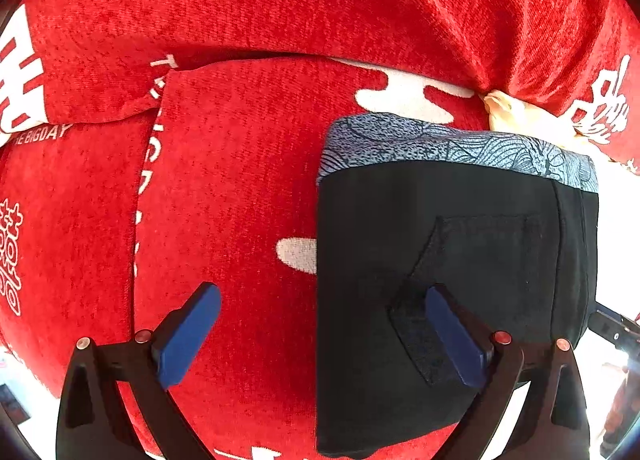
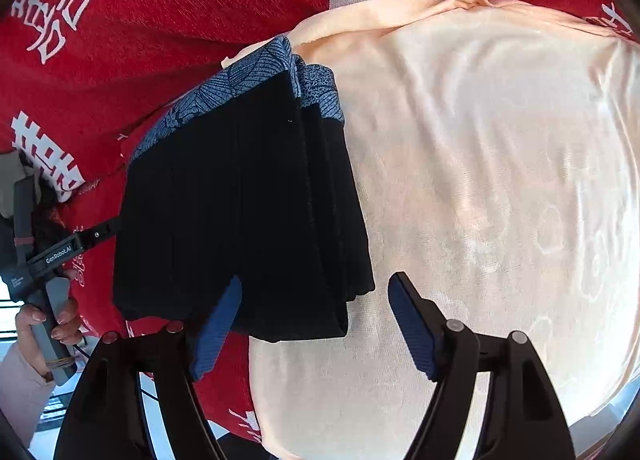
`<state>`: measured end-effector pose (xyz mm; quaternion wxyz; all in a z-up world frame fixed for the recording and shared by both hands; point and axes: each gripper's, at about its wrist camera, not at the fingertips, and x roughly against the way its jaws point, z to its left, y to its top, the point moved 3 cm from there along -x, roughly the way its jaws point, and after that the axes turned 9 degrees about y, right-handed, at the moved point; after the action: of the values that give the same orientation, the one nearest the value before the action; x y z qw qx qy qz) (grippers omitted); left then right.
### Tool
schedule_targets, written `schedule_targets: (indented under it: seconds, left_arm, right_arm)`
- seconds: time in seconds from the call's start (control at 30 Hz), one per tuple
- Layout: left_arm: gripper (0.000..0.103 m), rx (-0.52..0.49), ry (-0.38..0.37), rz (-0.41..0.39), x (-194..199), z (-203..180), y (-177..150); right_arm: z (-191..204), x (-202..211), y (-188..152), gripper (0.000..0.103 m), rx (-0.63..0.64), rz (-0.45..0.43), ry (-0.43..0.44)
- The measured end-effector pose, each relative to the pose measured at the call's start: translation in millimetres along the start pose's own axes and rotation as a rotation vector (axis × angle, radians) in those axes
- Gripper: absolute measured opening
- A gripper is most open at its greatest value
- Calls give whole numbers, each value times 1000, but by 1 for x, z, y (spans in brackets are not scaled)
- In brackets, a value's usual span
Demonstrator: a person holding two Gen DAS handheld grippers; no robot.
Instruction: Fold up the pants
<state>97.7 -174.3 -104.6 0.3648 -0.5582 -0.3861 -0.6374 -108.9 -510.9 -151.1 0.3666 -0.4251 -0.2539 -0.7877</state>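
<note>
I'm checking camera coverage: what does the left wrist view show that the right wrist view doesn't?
Only the left wrist view shows the pocket on the folded pants and the left gripper with its jaws open. Only the right wrist view shows the wide cream blanket, a hand holding the other gripper's handle, and the right gripper, jaws open. Both show the pants, their patterned waistband and the red cover.

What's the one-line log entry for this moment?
black folded pants with blue patterned waistband: lying on red cover | left gripper: open | right gripper: open, nothing held
</note>
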Motion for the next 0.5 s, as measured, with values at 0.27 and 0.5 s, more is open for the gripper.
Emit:
schedule_targets:
  seconds: [0.27, 0.5]
  left_arm:
    - [103, -11, -26, 32, -8, -8, 2]
    - [103, 16, -128, 76, -19, -13, 4]
  right_arm:
    - [-12, -1, 12, 82, -22, -35, 70]
    - [-22, -7, 18, 83, -10, 10, 110]
